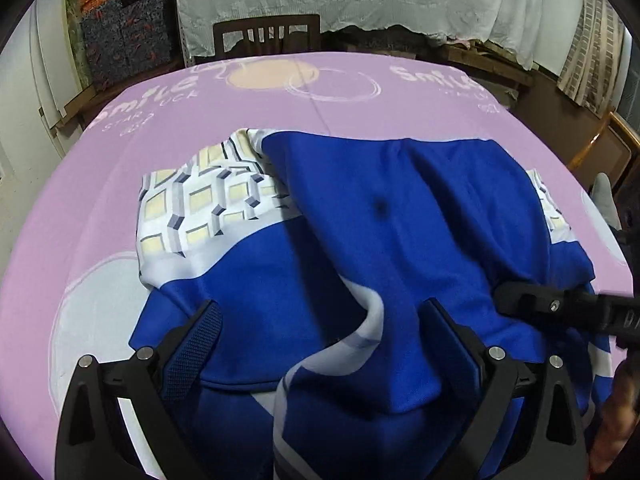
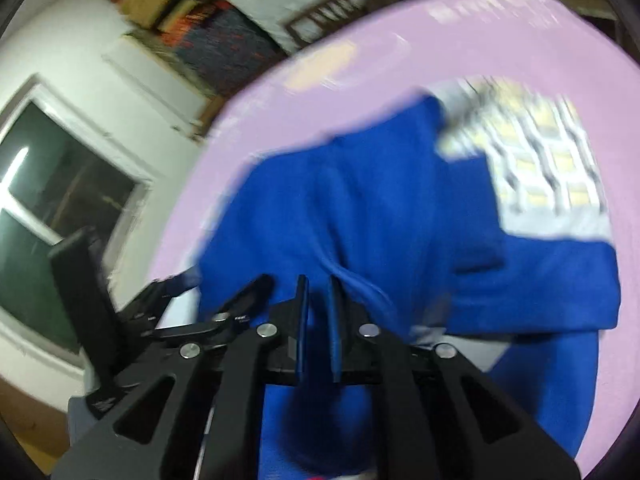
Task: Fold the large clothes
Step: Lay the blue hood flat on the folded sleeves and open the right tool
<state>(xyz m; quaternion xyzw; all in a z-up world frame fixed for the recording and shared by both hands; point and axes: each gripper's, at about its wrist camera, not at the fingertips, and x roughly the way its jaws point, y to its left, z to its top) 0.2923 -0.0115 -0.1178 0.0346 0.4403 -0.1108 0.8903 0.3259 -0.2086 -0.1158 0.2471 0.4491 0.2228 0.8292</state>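
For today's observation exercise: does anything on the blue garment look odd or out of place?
Yes. The blue garment has a small dark spot mid-panel, a stain or a hole, I cannot tell which. The cloth also lies bunched on the pink cover, not flat.

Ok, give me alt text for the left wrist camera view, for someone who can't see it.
A blue garment with white trim and a geometric-patterned panel lies rumpled on a pink printed tablecloth. The left gripper hangs over it with jaws wide apart, while the right gripper reaches in from the right edge at the fabric. A wooden chair stands beyond the table.
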